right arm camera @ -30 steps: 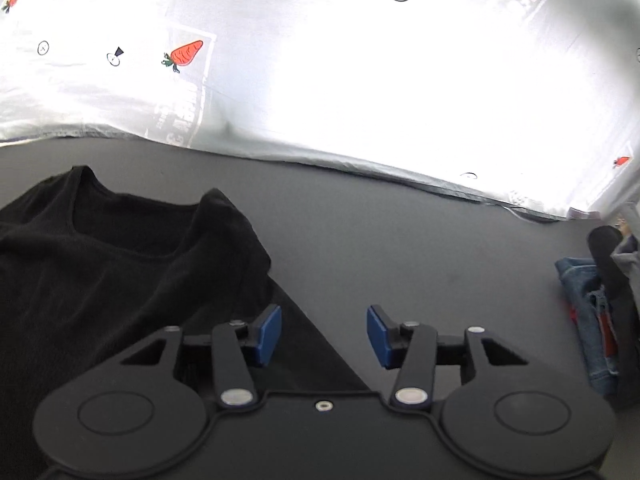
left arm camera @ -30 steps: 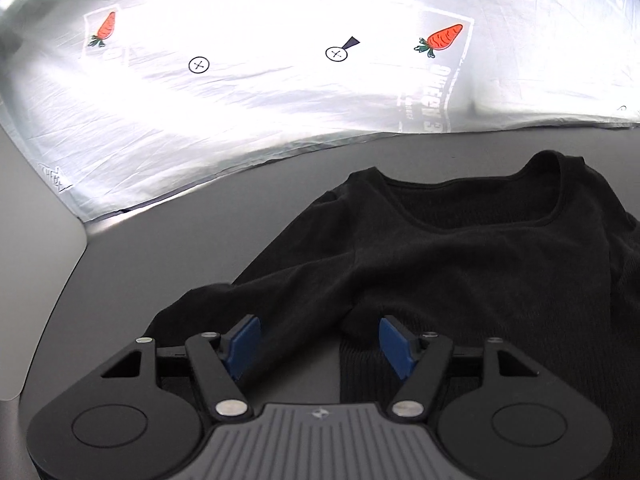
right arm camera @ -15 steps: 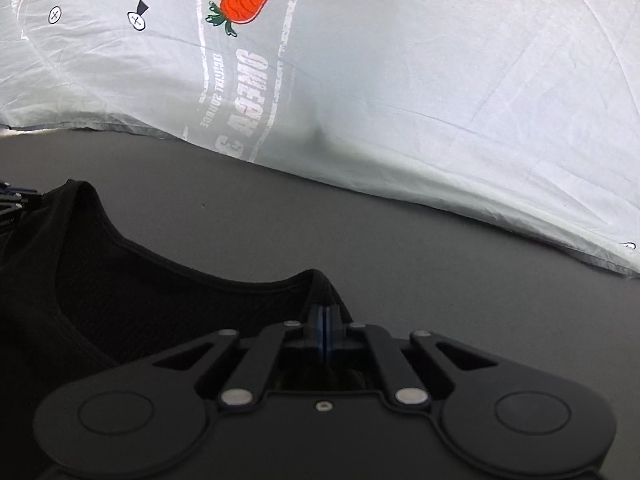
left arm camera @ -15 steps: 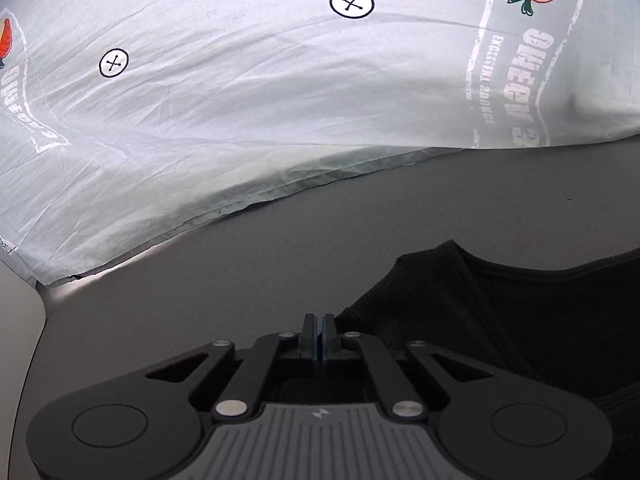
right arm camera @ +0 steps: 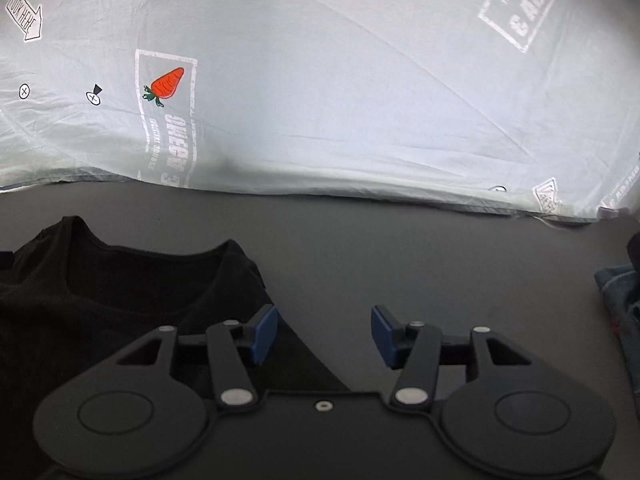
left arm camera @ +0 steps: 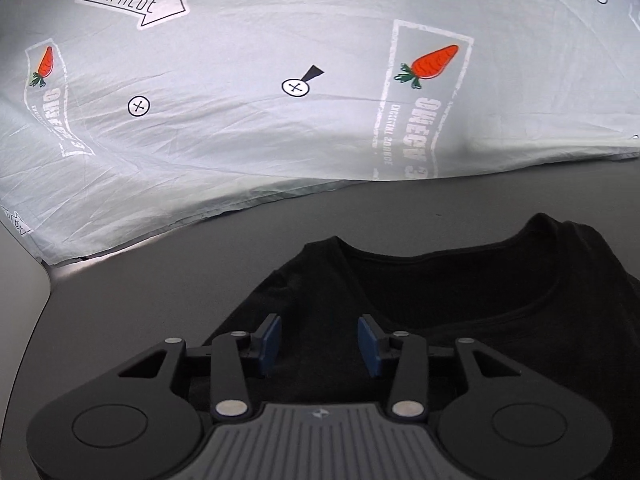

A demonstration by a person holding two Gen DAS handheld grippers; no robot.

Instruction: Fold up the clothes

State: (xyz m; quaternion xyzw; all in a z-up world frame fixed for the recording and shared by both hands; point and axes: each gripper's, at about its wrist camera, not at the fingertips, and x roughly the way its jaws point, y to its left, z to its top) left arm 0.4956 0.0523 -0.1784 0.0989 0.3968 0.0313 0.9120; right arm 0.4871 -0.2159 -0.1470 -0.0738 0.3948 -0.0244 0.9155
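Hovering level | left gripper [left arm camera: 319, 343] parted over black shirt [left arm camera: 460, 320] | right gripper [right arm camera: 324, 336] parted

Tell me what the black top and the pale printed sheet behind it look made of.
Black scoop-neck top: soft matte knit, probably jersey; it drapes limply without shine. Pale printed sheet: thin woven fabric, likely cotton or polyester; fine creases and light glowing through suggest that.

Both wrist views, low and forward-facing, share the black top [left arm camera: 460, 320].
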